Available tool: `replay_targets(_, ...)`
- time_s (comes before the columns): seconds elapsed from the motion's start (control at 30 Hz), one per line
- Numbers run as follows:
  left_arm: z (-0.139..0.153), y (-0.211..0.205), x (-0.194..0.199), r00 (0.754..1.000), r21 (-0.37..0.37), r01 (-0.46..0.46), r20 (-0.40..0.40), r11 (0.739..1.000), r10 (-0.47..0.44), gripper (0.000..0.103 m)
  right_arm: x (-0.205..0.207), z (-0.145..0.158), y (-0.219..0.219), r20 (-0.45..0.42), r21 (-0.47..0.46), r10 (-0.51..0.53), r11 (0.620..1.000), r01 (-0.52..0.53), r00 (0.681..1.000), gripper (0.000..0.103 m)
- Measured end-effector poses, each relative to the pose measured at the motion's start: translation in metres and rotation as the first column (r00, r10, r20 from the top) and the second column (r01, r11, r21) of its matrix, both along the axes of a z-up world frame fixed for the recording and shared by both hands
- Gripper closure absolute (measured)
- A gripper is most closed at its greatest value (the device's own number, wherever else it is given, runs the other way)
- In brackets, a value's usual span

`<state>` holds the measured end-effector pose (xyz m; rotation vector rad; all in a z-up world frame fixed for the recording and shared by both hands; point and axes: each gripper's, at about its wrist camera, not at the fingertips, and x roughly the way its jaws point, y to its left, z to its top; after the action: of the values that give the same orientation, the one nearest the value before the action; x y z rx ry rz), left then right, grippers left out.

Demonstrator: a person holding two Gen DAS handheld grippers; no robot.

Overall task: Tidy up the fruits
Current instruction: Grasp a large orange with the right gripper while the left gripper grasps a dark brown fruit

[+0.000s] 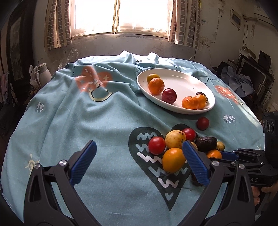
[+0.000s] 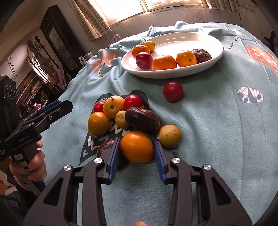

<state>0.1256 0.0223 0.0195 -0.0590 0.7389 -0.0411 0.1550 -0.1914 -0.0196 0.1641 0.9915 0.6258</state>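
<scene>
- Left wrist view: the left gripper point(image 1: 139, 165) hangs over the blue cloth point(image 1: 104, 113) with its jaws wide apart and nothing between them.
- A pile of fruit point(image 1: 175, 139) lies on the dark heart print of the cloth, just beside the left gripper's right finger.
- A white plate point(image 1: 184, 81) stands further back and already holds six fruits; one red fruit point(image 1: 202, 123) lies alone between the plate and the pile.
- Behind the table I see a bright window point(image 1: 119, 15) with curtains, a stained wall and clutter at the right.
- Right wrist view: the right gripper point(image 2: 136, 153) has an orange fruit point(image 2: 137, 146) between its blue pads. The jaws are narrow and both pads seem to touch the skin, so I judge that they are clamped on it.
- This fruit is at the near edge of the pile, against a dark wrinkled fruit point(image 2: 141, 120) and near a pale yellow one point(image 2: 169, 136).
- I think that it is light, round and smooth, so it can slip or roll; the pads should take it at its widest part, with gentle force, because the flesh is soft.
- The cloth is soft and creased, so a loose fruit can roll on it.
- At the left a hand point(image 2: 37, 163) holds the other gripper; a dark cabinet point(image 2: 57, 38) stands behind it.
</scene>
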Motion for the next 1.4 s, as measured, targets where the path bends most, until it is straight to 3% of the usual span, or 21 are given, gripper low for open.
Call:
replay_targets(0.17,0.000,-0.002,-0.002,1.000,-0.009,0.015,0.005,1.000,-0.015,0.002,-0.003,0.007,-0.007,0.002,0.037,0.003,0.999,-0.003,1.000,0.064)
replay_targets(0.3,0.001,-0.017,-0.010,0.991,-0.018,0.132,0.011,0.991,-0.132,0.003,-0.007,0.023,-0.020,0.047,0.098,-0.032,0.995,0.028,0.998,0.064)
replay_targets(0.4,-0.001,-0.043,-0.022,0.958,0.021,0.286,0.016,0.958,-0.286,0.007,-0.008,0.033,-0.030,0.082,0.114,-0.076,0.991,0.067,0.994,0.064)
replay_targets(0.57,-0.020,-0.082,-0.036,0.897,0.109,0.442,-0.042,0.890,-0.441,0.036,-0.007,0.035,-0.038,0.078,0.131,-0.106,0.987,0.095,0.991,0.064)
replay_targets(0.83,-0.046,-0.089,-0.023,0.887,0.101,0.456,-0.136,0.884,-0.442,0.051,-0.009,0.036,-0.037,0.071,0.136,-0.100,0.987,0.090,0.992,0.064)
replay_targets(1.4,-0.053,-0.099,-0.018,0.883,0.116,0.462,-0.150,0.879,-0.444,0.058,-0.011,0.035,-0.033,0.064,0.132,-0.091,0.988,0.082,0.994,0.064)
